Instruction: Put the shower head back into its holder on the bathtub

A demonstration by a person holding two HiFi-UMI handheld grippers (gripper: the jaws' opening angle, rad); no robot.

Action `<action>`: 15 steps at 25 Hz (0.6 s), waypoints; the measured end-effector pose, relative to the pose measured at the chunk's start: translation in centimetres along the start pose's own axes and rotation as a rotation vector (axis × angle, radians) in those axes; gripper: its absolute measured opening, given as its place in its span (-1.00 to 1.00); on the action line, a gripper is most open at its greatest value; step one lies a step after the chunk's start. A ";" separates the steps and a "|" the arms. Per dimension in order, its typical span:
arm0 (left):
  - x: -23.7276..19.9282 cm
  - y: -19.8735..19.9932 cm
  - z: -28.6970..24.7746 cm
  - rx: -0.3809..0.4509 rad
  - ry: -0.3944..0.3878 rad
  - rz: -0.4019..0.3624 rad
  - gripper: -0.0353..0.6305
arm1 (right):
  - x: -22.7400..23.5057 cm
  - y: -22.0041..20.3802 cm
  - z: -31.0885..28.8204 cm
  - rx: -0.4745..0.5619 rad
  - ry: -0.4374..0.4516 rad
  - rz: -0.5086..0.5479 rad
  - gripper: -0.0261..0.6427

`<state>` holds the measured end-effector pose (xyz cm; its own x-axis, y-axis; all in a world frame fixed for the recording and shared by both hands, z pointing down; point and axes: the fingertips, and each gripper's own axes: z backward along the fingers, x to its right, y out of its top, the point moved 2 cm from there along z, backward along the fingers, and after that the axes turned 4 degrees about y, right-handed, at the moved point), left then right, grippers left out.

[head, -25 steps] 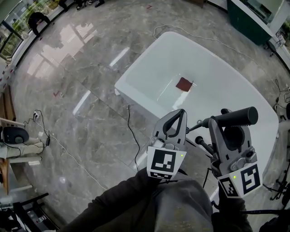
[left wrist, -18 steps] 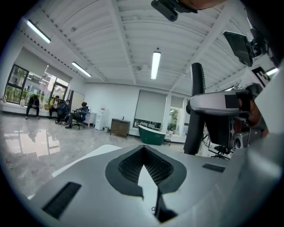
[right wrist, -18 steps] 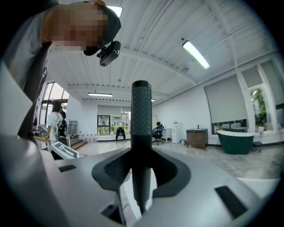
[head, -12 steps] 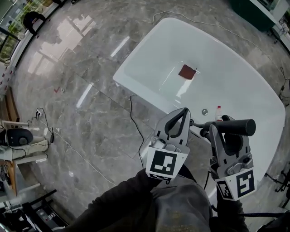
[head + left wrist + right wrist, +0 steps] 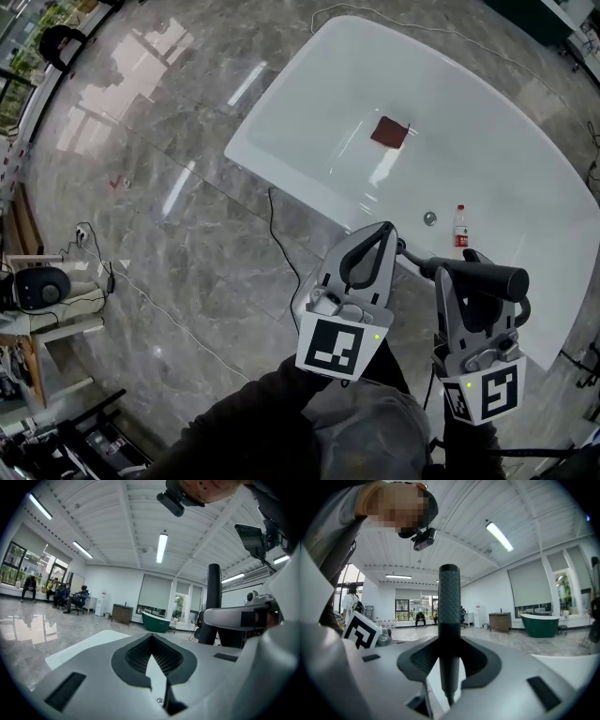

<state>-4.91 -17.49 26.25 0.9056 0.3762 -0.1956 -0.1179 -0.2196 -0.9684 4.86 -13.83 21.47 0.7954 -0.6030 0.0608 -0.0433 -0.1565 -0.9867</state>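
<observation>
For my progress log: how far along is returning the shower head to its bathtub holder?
Done: the right gripper is shut on the shower head. In hand: it is held near the bathtub; left gripper shut, empty. Left: seating it in the holder, which I cannot make out.

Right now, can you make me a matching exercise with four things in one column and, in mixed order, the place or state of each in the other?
Things:
1. shower head
2. plastic bottle
3. left gripper
4. dark red square

Place or state:
A. shut, with nothing between the jaws
B. lying flat in the white bathtub
C. clamped in the right gripper
D. standing upright beside the drain

Pairs: 1-C, 2-D, 3-A, 4-B
</observation>
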 end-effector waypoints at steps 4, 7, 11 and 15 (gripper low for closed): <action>0.4 -2.1 -0.1 -0.024 -0.020 0.004 -0.88 | 0.0 -2.0 -0.1 0.001 -0.010 0.016 -0.50; 0.2 -3.1 -0.2 -0.045 -0.027 -0.008 -0.88 | 0.2 -3.3 -0.4 0.000 -0.016 0.019 -0.50; -0.9 -5.2 -1.3 -0.069 -0.027 -0.019 -0.88 | 0.9 -6.1 -1.8 -0.011 -0.033 0.014 -0.50; -1.9 -7.6 -2.3 -0.121 -0.012 -0.029 -0.88 | 1.3 -7.9 -2.6 0.000 -0.049 0.031 -0.50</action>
<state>-4.79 -18.56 34.32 0.9030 0.3945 -0.1703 -0.0413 -0.3149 -0.9482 4.67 -15.35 29.76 0.8222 -0.5687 0.0222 -0.0690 -0.1384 -0.9880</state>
